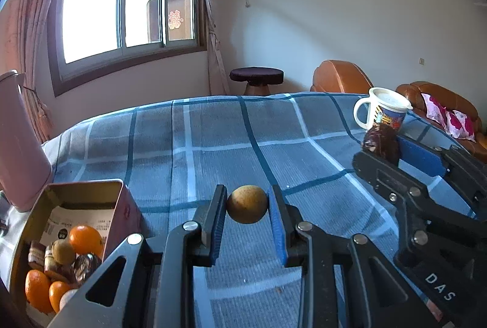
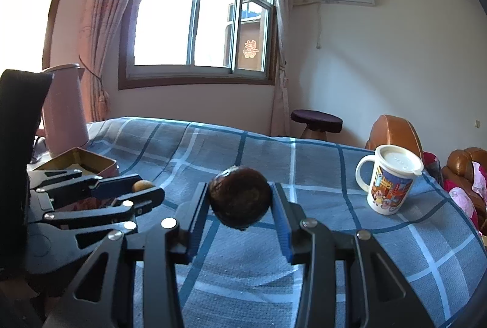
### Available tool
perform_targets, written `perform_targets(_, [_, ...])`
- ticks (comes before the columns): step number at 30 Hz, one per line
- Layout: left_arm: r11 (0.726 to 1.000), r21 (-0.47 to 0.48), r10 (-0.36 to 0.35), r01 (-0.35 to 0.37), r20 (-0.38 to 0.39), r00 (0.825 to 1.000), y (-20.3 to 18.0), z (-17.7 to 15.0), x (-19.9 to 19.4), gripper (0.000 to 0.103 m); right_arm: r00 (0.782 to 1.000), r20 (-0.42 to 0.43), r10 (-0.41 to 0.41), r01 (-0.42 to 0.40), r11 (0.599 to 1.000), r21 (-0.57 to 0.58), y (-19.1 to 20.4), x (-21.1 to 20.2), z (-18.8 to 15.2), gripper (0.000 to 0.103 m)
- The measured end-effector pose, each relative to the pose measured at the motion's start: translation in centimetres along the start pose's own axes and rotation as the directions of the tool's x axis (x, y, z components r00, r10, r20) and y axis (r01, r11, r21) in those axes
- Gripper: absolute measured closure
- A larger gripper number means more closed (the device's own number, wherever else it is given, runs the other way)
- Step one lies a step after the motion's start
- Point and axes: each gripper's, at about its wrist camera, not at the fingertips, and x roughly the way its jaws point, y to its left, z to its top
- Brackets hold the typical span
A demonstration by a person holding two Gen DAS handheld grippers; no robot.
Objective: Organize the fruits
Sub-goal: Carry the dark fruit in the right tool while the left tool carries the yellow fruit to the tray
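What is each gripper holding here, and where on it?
The left gripper pinches a small yellow-brown fruit across its middle. The right gripper clamps a dark brown round fruit by its opposite sides.

Left wrist view: set low behind the left claw (image 1: pixel 247 206), looking forward over the plaid-covered surface (image 1: pixel 213 145) toward the window (image 1: pixel 127 2), with the right claw (image 1: pixel 392 145) close at the right edge. Right wrist view: much the same height and heading, with the left claw (image 2: pixel 146 188) at its left edge. Shared by both: surface, window, mug (image 1: pixel 385 113) (image 2: pixel 389 180).
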Motion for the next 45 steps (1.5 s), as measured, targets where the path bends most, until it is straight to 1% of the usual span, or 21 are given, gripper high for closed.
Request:
perform_targets(6, [1.000,0.019,0.014,-0.014,0.008,1.000,-0.3,-0.5,-1.1,0.074,1.000,-0.010,0.013,-0.013,1.000,-0.011,0.6,-0.6,-0.3,0.059])
perform_targets(13, [1.000,0.011,0.016,-0.016,0.022,1.000,0.3,-0.9,-2.6,0.074,0.999,-0.026,0.043,-0.043,0.999,0.002,1.2,-1.3,-0.5,0.059])
perform_targets(17, [1.000,-0.010,0.020,-0.020,0.038,0.999,1.1,-1.2,-3.8,0.074,0.996,-0.038,0.077,-0.077,0.997,0.019,1.8,-1.7,-0.7,0.059])
perform_targets(20, [1.000,-0.004,0.030,-0.030,0.052,0.998,1.6,-1.2,-4.9,0.074,0.994,-0.042,0.100,-0.100,0.995,0.023,2.4,-1.9,-0.7,0.059])
perform_targets(24, [0.999,0.001,0.048,-0.048,0.051,0.998,2.3,-1.3,-5.8,0.074,0.991,-0.042,0.128,-0.127,0.992,0.021,3.3,-2.3,-0.3,0.059])
perform_targets(30, [0.997,-0.021,0.072,-0.071,0.034,0.997,3.8,-1.8,-6.7,0.074,0.986,-0.030,0.162,-0.162,0.987,0.004,4.9,-3.3,0.5,0.059])
perform_targets(45, [0.989,-0.067,0.137,-0.134,0.039,0.990,7.7,-2.6,-9.3,0.074,0.974,-0.021,0.227,-0.228,0.972,-0.060,9.0,-4.0,2.1,0.059])
